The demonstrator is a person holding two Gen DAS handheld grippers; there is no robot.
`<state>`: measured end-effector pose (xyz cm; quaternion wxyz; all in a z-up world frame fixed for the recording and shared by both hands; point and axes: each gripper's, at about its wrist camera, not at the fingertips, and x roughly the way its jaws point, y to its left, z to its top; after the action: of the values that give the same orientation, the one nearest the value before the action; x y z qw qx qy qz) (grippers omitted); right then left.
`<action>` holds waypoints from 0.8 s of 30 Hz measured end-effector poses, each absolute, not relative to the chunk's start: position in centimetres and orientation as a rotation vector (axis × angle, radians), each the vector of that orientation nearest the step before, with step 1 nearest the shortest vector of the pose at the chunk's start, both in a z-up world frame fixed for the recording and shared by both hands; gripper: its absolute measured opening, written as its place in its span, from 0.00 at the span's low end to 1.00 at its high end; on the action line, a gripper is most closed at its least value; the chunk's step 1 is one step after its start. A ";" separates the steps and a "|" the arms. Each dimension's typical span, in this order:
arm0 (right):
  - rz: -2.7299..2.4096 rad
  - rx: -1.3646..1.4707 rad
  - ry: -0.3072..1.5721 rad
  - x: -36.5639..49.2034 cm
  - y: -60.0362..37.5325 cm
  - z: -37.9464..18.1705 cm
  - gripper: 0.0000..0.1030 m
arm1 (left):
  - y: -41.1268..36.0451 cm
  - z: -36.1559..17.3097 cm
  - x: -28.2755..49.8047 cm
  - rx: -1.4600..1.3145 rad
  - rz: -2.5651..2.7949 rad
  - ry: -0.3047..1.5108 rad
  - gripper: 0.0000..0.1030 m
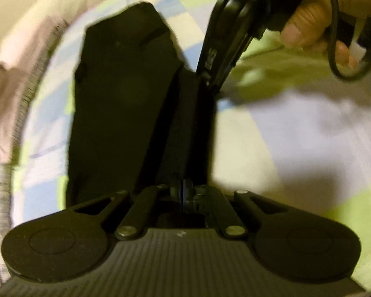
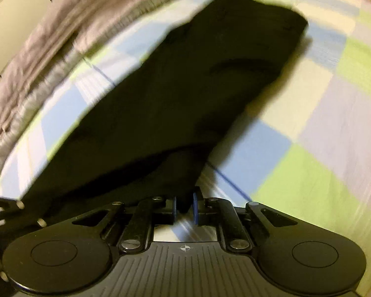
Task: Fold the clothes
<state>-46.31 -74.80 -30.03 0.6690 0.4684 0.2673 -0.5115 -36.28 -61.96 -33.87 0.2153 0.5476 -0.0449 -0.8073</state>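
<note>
A black garment (image 1: 121, 99) lies stretched out on a checked sheet (image 1: 296, 136), folded into a long narrow shape. My left gripper (image 1: 185, 193) is shut on its near end, with cloth pinched between the fingers. My right gripper (image 1: 210, 79), held by a hand (image 1: 309, 24), comes down from the upper right and touches the garment's right edge. In the right wrist view the black garment (image 2: 185, 86) rises from the sheet toward my right gripper (image 2: 184, 208), whose blue pads (image 2: 195, 209) are shut on a fold of it. Both views are motion-blurred.
The checked sheet (image 2: 309, 160) has green, blue and white squares, with bare sheet right of the garment. A grey-pink quilted blanket (image 2: 49, 49) is bunched along the left and far side. A black cable (image 1: 334, 57) loops under the hand. Pale cupboard panels (image 2: 10, 12) stand beyond.
</note>
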 end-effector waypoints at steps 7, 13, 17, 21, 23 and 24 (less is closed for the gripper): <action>-1.157 0.999 0.735 -48.8 -73.4 -27.6 0.11 | -64.1 -31.1 -32.1 1.457 -2.217 0.208 0.17; -1.189 0.800 0.824 -49.6 -74.9 -23.2 0.61 | -68.9 -29.1 -27.1 1.308 -2.091 0.322 0.26; -1.116 0.595 0.870 -48.7 -79.0 -20.9 0.62 | -73.4 -29.9 -26.4 1.257 -2.004 0.353 0.29; -1.004 0.393 0.933 -47.5 -85.5 -21.2 0.62 | -77.3 -32.3 -27.0 1.223 -1.911 0.428 0.29; -0.952 0.303 0.971 -46.9 -89.0 -22.3 0.62 | -78.4 -33.7 -27.4 1.233 -1.875 0.463 0.27; -0.912 0.268 0.990 -46.3 -89.8 -22.9 0.62 | -78.9 -34.3 -27.5 1.245 -1.865 0.485 0.27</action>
<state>-46.33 -89.80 -22.86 0.7736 0.1239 0.4572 -0.4210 -27.52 -78.85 -34.29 0.4111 0.4947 0.1927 -0.7410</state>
